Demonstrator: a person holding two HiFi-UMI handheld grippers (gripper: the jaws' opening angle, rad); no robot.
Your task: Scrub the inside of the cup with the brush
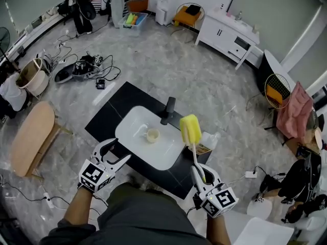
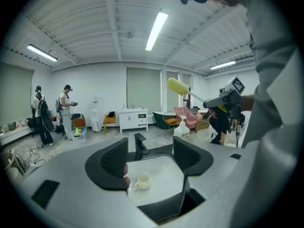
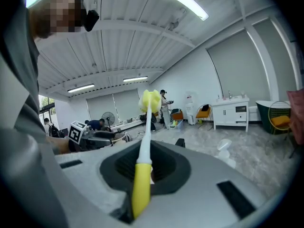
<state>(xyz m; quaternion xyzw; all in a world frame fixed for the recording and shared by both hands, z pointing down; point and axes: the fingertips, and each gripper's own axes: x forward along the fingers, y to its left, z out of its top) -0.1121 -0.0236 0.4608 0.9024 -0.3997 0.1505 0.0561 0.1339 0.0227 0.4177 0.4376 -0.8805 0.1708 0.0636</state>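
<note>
A small white cup [image 1: 153,135] stands upright in the white sink basin [image 1: 164,157]; the left gripper view shows the cup [image 2: 142,180] beyond and between the jaws. My left gripper [image 1: 117,150] [image 2: 151,156] is open with nothing between its fingers, at the basin's front left edge and apart from the cup. My right gripper [image 1: 201,175] [image 3: 142,172] is shut on the yellow handle of the brush [image 3: 141,184]. Its white stem rises to a yellow sponge head [image 1: 190,129] [image 3: 150,100], held in the air above the basin's right edge.
A black faucet [image 1: 167,110] stands at the back of the basin, set in a black counter [image 1: 110,111]. A white bottle [image 1: 209,139] sits at the counter's right end. A wooden bench [image 1: 31,137] is on the left, and cables [image 1: 97,68] and a white cabinet [image 1: 227,34] lie farther off.
</note>
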